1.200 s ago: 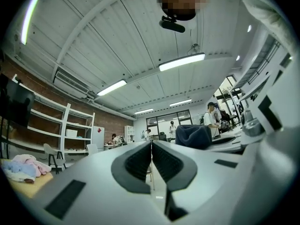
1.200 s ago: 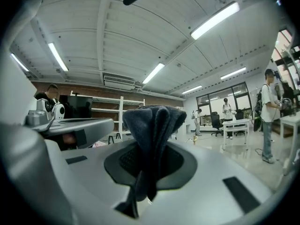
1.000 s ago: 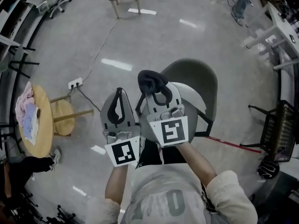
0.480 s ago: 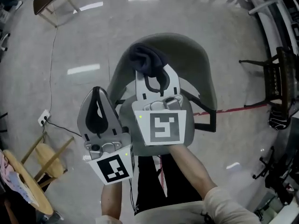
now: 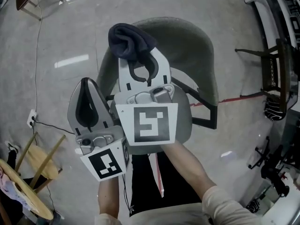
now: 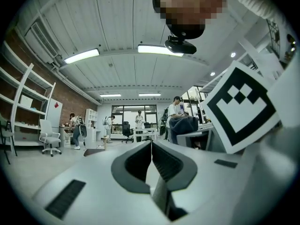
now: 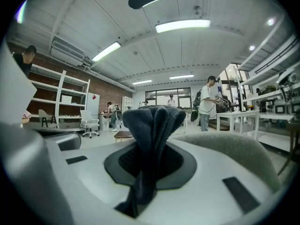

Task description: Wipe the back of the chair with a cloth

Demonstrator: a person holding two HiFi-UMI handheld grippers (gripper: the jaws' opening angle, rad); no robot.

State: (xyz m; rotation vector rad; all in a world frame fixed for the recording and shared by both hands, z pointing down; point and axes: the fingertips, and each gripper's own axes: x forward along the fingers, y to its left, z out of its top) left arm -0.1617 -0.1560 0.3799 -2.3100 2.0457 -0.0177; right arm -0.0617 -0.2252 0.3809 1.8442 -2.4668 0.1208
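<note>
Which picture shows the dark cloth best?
The right gripper view: the cloth fills the middle, pinched in the right tool. The head view shows it bunched from above; the left gripper view catches only a small distant piece.

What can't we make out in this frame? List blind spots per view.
- Head view: whether the cloth touches the chair back; the cloth itself covers that spot.
- Head view: most of the chair seat, under the right gripper and left gripper.
- Right gripper view: only a strip of the chair back shows, cut off at the right edge.
</note>
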